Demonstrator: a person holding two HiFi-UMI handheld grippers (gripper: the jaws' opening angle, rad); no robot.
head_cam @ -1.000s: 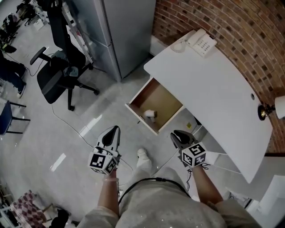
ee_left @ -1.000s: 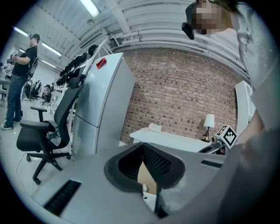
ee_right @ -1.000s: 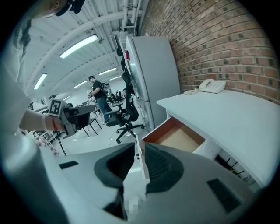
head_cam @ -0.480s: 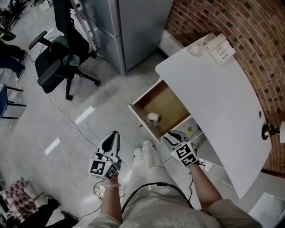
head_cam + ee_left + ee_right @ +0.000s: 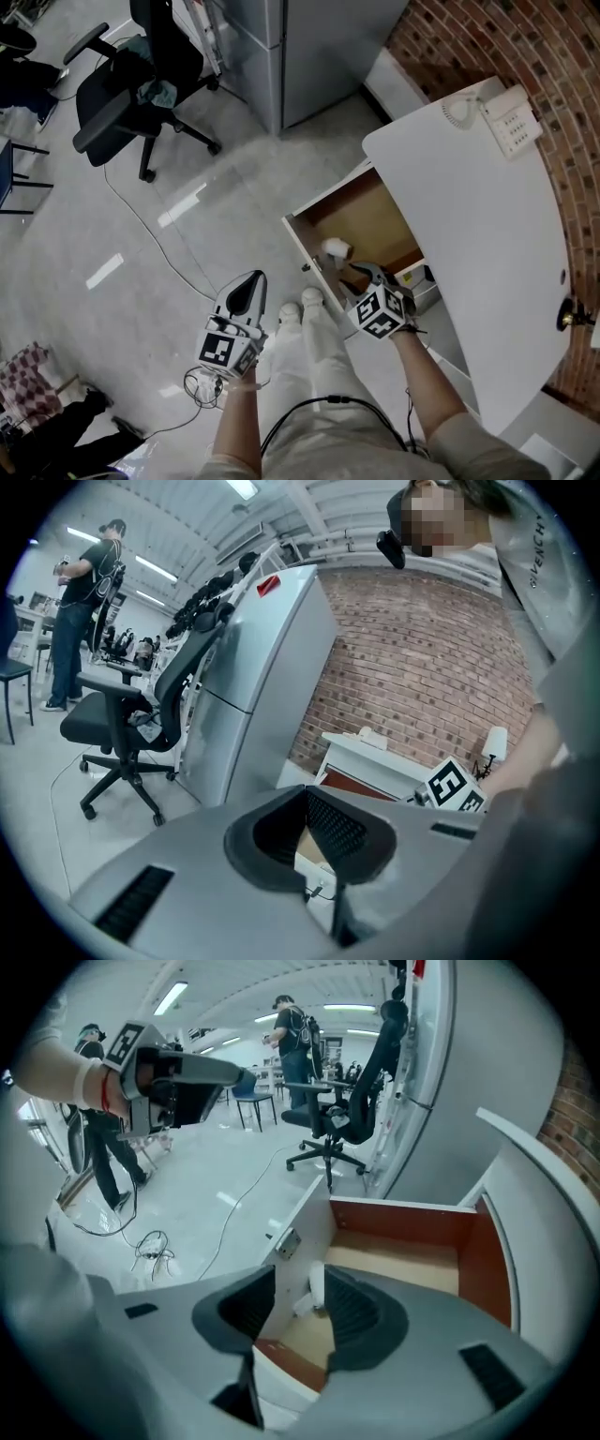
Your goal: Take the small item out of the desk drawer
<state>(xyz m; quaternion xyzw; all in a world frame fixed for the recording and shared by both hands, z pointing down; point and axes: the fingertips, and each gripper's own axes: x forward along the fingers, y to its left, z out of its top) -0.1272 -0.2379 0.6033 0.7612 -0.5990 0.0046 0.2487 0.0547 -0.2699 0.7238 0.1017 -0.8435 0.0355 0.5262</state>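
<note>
The desk drawer (image 5: 361,217) stands pulled open, its wooden floor showing. A small white item (image 5: 336,248) lies inside near the front panel. My right gripper (image 5: 361,275) hangs over the drawer's front corner, pointing steeply down just short of the item. Its jaws have just been opening and stand open. In the right gripper view the white item (image 5: 316,1284) shows through the gap of the right gripper (image 5: 298,1279), farther on and untouched. My left gripper (image 5: 251,279) is over the floor left of the drawer. The left gripper (image 5: 305,794) has its tips together, holding nothing.
The white desk (image 5: 478,216) carries a telephone (image 5: 511,117) at its far end, against a brick wall (image 5: 525,37). A grey cabinet (image 5: 309,47) and a black office chair (image 5: 131,94) stand beyond the drawer. A cable (image 5: 150,234) runs over the floor.
Both grippers have come lower. The right one has moved from beside the drawer to over its front corner, rolled and tipped downward, and its jaws stand wider apart. The left stays shut.
</note>
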